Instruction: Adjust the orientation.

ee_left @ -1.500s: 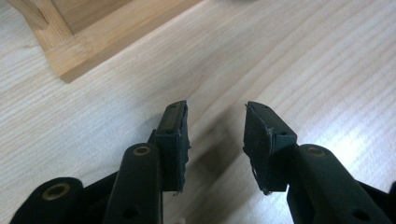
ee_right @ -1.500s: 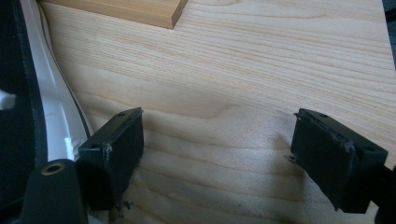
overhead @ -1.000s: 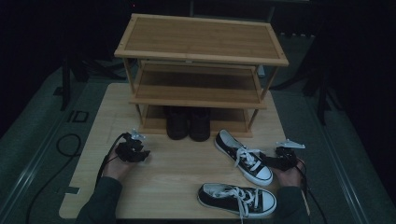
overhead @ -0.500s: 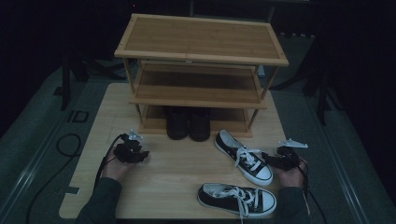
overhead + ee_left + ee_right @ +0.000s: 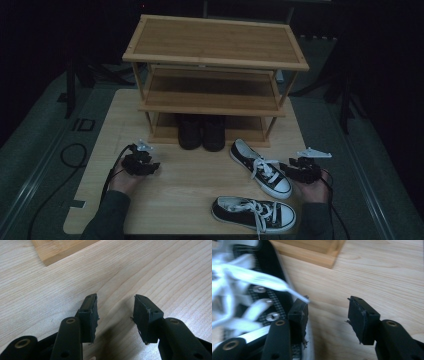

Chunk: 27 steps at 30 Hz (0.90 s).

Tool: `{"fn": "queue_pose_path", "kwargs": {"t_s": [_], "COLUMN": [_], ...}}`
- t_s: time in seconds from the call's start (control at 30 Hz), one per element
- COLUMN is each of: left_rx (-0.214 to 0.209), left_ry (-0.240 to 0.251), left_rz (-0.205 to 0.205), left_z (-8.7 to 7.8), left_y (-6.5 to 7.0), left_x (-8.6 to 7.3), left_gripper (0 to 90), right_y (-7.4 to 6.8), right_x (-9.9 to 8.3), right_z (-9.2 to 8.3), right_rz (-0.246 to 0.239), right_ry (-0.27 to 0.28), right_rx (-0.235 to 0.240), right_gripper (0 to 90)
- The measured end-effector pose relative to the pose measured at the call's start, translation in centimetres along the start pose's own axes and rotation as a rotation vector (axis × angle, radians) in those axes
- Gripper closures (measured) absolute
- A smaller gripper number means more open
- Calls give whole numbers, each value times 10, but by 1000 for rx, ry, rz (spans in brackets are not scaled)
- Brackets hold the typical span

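Black sneaker [image 5: 261, 168] lies diagonally, toe toward right gripper [image 5: 289, 169].

One three-tier bamboo shoe rack [image 5: 215, 47] stands on the single light wooden bench [image 5: 185, 200]. Two black canvas sneakers with white laces [image 5: 260, 167] lie before it, and two dark boots [image 5: 202, 132] sit under its lowest shelf.

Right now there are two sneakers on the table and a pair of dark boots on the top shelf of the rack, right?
Not quite. The boots stand on the bottom shelf of the rack, not the top, which is bare; the high view shows this. The two sneakers, one and the other, do lie on the table.
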<state>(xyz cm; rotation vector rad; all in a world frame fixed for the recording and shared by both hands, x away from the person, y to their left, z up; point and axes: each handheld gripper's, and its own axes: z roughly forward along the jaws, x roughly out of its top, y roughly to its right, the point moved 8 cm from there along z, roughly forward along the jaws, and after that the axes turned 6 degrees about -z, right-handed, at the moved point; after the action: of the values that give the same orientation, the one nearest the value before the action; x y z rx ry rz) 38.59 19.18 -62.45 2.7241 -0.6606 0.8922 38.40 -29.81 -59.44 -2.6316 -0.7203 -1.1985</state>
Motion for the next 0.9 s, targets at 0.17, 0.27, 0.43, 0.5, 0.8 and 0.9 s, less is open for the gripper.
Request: {"fn": "queue_pose_path", "kwargs": {"t_s": [0.17,0.27,0.43,0.5,0.8,0.9], "left_rx": [-1,-1,-2,-2,-4,-4], "left_ry": [0,1,2,3,5,5], "left_rz": [2,1,1,1,2,2], "left_z": [0,0,0,0,0,0], "left_y": [0,0,0,0,0,0], "left_x": [0,0,0,0,0,0], "left_gripper": [542,542,541,541,542,541], "right_y": [-9,-16,-26,-33,-50,-53], "right_x": [5,9,14,16,15,14], "right_z": [-10,-16,-25,-30,-35,-36], "right_rz": [-12,-25,-56,-74,-122,-130], "right_ry": [5,13,33,36,28,22], "right_rx": [31,53,116,154,240,257], "right_gripper": [514,526,664,752,896,897]}}
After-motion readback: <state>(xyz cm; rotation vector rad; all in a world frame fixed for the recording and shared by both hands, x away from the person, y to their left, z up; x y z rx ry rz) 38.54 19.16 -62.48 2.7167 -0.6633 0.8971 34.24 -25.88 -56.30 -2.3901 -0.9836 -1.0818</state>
